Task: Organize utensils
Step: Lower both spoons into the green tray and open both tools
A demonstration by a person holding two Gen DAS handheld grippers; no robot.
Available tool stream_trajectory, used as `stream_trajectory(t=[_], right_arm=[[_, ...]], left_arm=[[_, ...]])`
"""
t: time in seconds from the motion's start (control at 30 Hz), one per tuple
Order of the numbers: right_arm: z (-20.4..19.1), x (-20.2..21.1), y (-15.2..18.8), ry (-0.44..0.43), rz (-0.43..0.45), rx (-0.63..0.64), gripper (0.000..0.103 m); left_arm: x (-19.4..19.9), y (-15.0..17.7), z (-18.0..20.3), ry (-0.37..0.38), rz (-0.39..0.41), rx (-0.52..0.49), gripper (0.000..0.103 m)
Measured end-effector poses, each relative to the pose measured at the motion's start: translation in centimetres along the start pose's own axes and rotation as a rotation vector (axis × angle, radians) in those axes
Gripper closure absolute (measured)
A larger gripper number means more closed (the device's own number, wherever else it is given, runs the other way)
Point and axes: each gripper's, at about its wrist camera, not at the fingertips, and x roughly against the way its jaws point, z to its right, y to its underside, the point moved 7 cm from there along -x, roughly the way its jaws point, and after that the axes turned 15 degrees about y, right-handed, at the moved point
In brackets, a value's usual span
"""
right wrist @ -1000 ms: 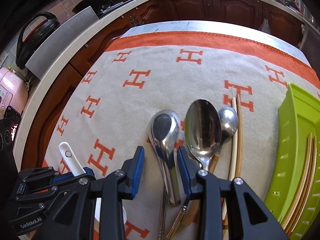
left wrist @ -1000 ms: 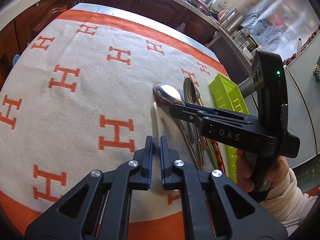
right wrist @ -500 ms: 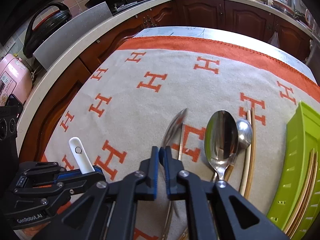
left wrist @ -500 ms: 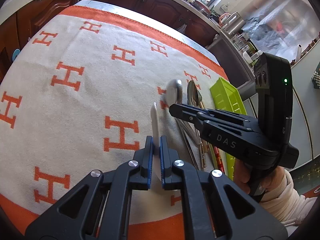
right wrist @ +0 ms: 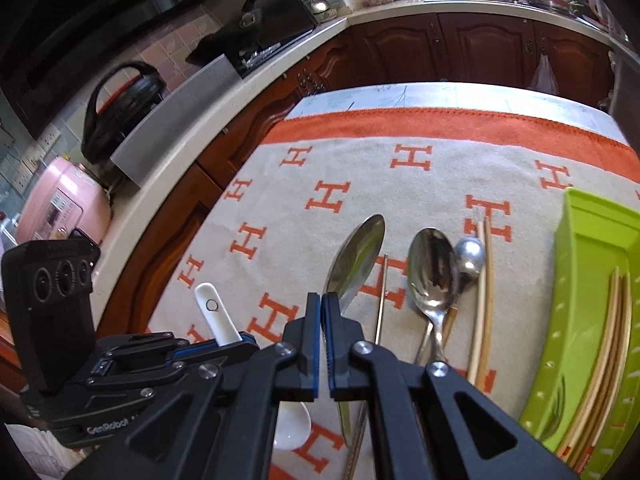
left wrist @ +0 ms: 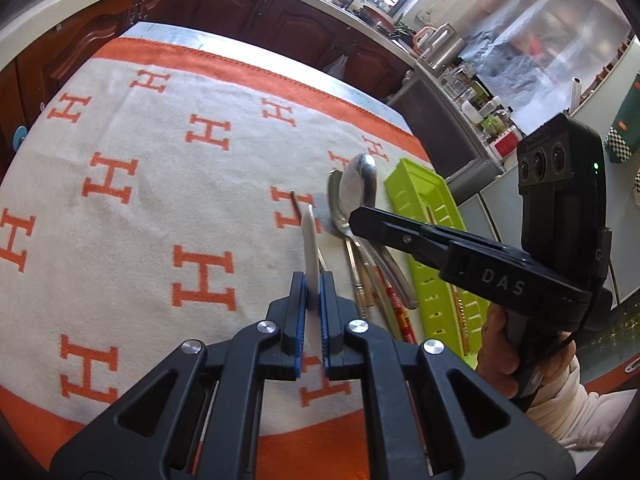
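My left gripper (left wrist: 313, 280) is shut on a white ceramic spoon (left wrist: 310, 240), held above the cloth; it also shows in the right wrist view (right wrist: 216, 314). My right gripper (right wrist: 323, 300) is shut on the handle of a large steel spoon (right wrist: 358, 254), lifted on edge; it also shows in the left wrist view (left wrist: 358, 184). Another steel spoon (right wrist: 432, 272), a small ladle (right wrist: 470, 254) and wooden chopsticks (right wrist: 482, 300) lie on the cloth. A green tray (right wrist: 576, 280) at right holds chopsticks (right wrist: 608, 344).
A white cloth with orange H letters (left wrist: 160, 200) covers the table. A thin metal chopstick (right wrist: 382, 296) lies beside the held steel spoon. Dark wood cabinets (right wrist: 480, 48) stand beyond the far edge. A pink appliance (right wrist: 60, 208) sits on the left counter.
Both grippers have risen. The right gripper closed on the large steel spoon, turned it on edge and lifted it. The left gripper has lifted the white spoon off the cloth.
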Motion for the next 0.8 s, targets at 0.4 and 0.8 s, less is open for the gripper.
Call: stream_trajectory(t=[0.4, 0.8], right_arm=[[11.5, 6.0, 1.2, 0.135, 0.071, -0.169, 0.101], [20.6, 2.4, 3.1, 0.181, -0.017, -0.27, 0.101]], left_arm=[[-3.3, -0.9, 9.1, 0.095, -0.078, -0.109, 0.099], [-14.2, -0.1, 17.0, 0.117, -0.288, -0.225, 0.099]])
